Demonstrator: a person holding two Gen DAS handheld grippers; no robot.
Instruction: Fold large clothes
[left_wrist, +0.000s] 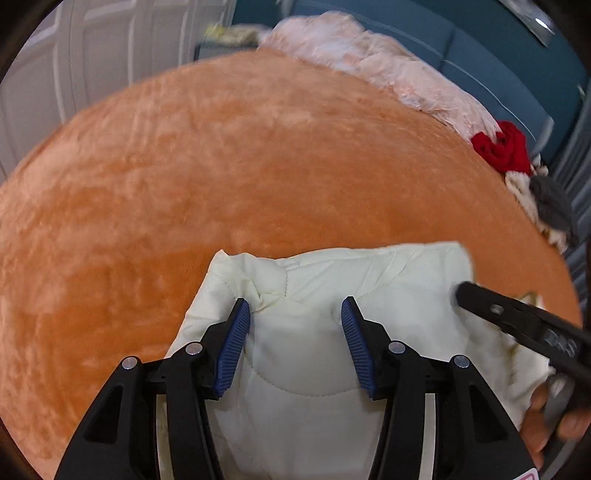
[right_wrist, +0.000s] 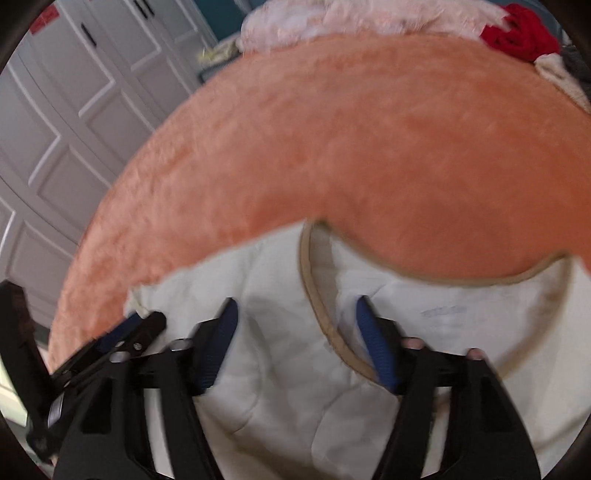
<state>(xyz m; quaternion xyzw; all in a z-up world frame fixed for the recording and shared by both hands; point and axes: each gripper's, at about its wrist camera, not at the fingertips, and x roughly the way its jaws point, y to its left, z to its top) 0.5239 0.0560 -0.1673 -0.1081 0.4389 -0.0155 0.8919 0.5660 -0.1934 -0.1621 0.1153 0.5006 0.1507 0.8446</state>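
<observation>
Left wrist view: closest in, the left gripper stands with its blue-padded fingers well apart and nothing between them, hovering just over a cream quilted jacket that lies directly under and ahead of the tool on the orange plush bedcover. The garment looks already folded into a compact block: its far edge runs fairly straight ahead of the fingertips, with a bunched seam just beyond the left finger. To the tool's right, the right gripper reaches in over the jacket's right edge, with the person's right hand wrapped on its handle. Far ahead and right lie a pale pink blanket and a red garment by a small heap of white and grey clothes.

Right wrist view: nearest, the right gripper is likewise spread wide and empty, angled low over the same jacket. A tan-trimmed curved opening, probably the neckline or hood edge, sits between and just ahead of its fingers. The left gripper shows at the tool's left, over the jacket's left corner. This view is motion-blurred.

Judging by the tidy outline, the folding seems well advanced; what is left is likely a last fold or smoothing, then the other clothes at the far side
</observation>
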